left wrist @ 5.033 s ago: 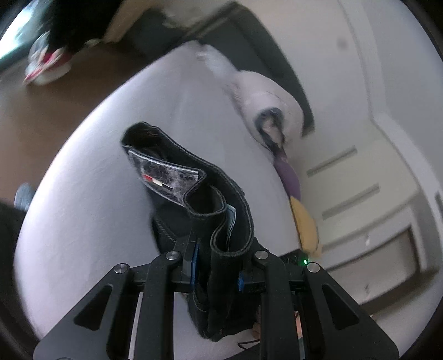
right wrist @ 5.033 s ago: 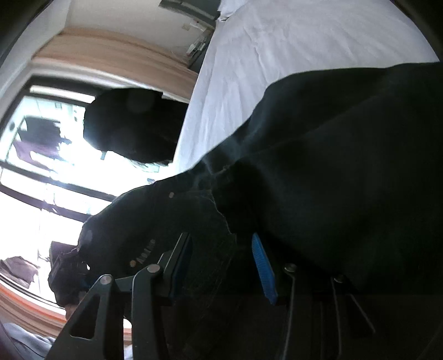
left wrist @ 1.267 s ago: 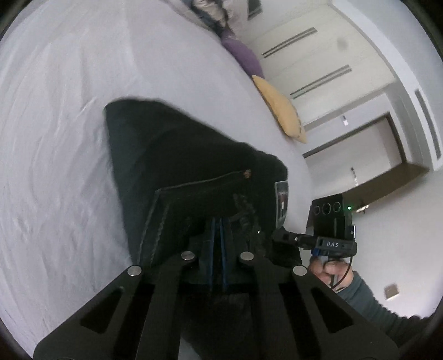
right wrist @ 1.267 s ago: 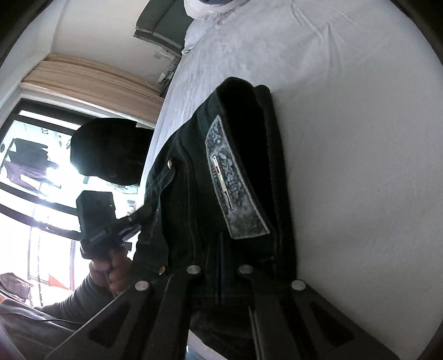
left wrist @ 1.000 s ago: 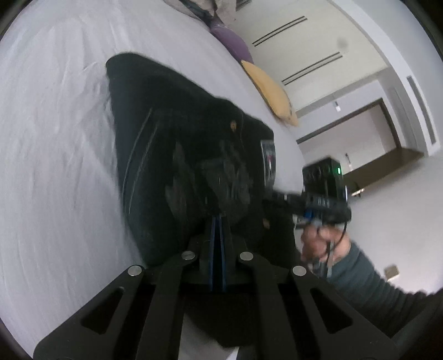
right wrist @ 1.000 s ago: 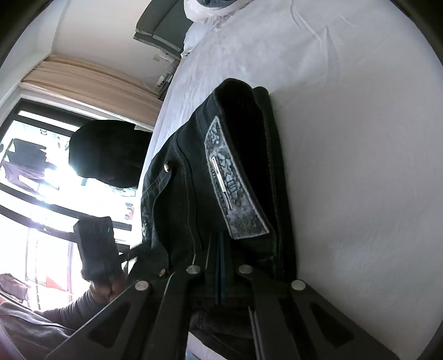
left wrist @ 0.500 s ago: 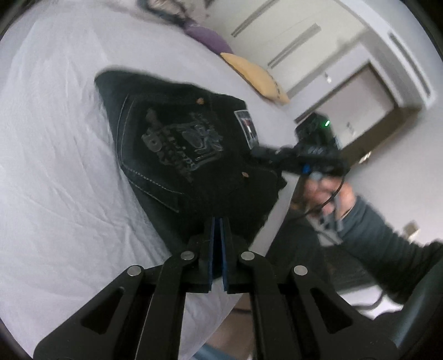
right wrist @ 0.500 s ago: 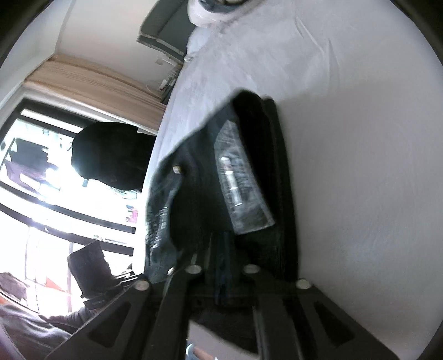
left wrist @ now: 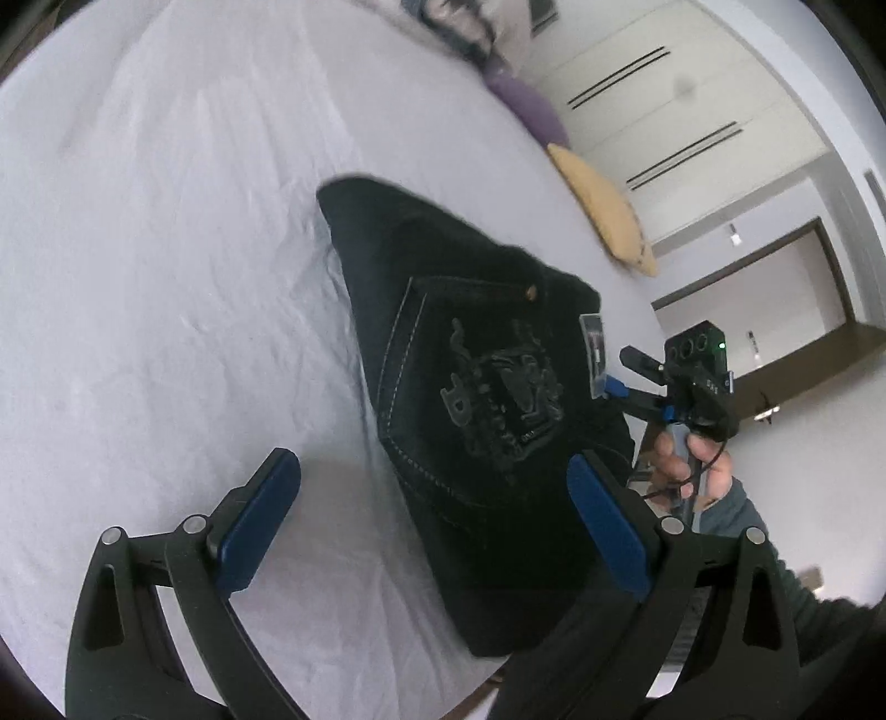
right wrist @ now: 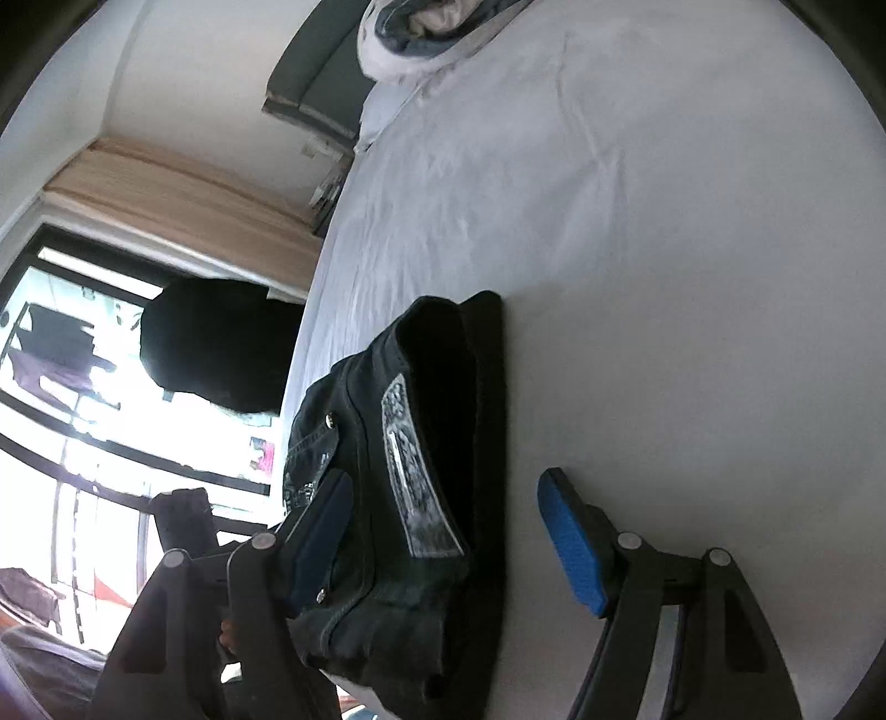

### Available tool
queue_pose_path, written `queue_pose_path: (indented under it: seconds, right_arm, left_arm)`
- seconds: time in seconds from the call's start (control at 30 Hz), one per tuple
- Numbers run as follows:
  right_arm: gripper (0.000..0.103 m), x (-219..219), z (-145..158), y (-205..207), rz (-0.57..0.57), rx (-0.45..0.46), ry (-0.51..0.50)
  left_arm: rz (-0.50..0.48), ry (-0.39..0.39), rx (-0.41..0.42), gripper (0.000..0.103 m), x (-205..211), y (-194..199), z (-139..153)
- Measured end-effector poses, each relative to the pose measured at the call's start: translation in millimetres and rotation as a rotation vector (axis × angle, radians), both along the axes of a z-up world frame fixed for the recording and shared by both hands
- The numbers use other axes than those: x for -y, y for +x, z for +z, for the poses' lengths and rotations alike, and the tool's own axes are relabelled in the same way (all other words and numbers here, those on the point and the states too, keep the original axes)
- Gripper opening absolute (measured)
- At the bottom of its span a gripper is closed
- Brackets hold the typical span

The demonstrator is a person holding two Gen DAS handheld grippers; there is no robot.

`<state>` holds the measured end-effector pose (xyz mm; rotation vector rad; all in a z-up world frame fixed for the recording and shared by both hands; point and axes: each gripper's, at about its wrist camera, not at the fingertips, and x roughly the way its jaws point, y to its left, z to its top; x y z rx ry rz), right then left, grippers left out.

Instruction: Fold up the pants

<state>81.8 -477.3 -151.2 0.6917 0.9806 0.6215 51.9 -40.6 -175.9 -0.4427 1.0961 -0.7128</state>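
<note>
The black pants lie folded in a compact stack on the white bed sheet, back pocket with embroidered crest facing up. In the right wrist view the pants show their waistband with a grey label. My left gripper is open, its blue pads on either side of the stack's near end, holding nothing. My right gripper is open too, its jaws astride the waistband edge without gripping. The right gripper also shows in the left wrist view, held in a hand at the pants' far side.
A yellow pillow and a purple pillow lie at the bed's far edge. A white bundle of bedding sits at the head. A bright window and a dark shape stand beyond the bed edge.
Both grippers were shut on the pants and are now open. The folded pants have been let go and rest on the sheet.
</note>
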Motion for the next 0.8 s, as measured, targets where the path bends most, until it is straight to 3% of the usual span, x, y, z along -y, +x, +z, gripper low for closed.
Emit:
queue_pose_path:
  seconds: [0.17,0.3,0.37,0.47,0.5,0.67,0.8]
  right_arm:
    - [0.066,-8.4,-3.5,19.1,0.041,-0.042,-0.033]
    - [0.061,-19.4,-4.2,26.1,0.081,-0.074,-0.072]
    - [0.059,-26.4,-3.3,27.1,0.096,-0.08,-0.097]
    - [0.043,-35.9,-0.4,24.8,0.096,-0.082,-0.153]
    - [0.038,-37.9,0.7,23.1,0.091,-0.081,-0.174]
    - [0.023,-59.8,23.2,10.1,0.085,-0.009,-0.319]
    - [0.02,-74.9,54.5,-0.3,0.083,0.065,-0.36]
  left_arm:
    - [-0.029,0.024,-0.037,0.096,17.7,18.4,-4.2]
    - [-0.074,0.04,-0.081,0.06,25.5,22.4,-8.1]
    - [-0.079,0.073,-0.071,0.056,30.8,22.3,-9.6]
    - [-0.051,0.052,-0.092,0.044,29.1,26.2,-12.2]
    - [-0.04,0.053,-0.091,0.035,27.4,26.8,-11.7]
    - [-0.04,0.082,-0.053,0.022,35.0,24.8,-3.7]
    - [-0.034,0.092,-0.01,0.017,37.6,22.0,14.5]
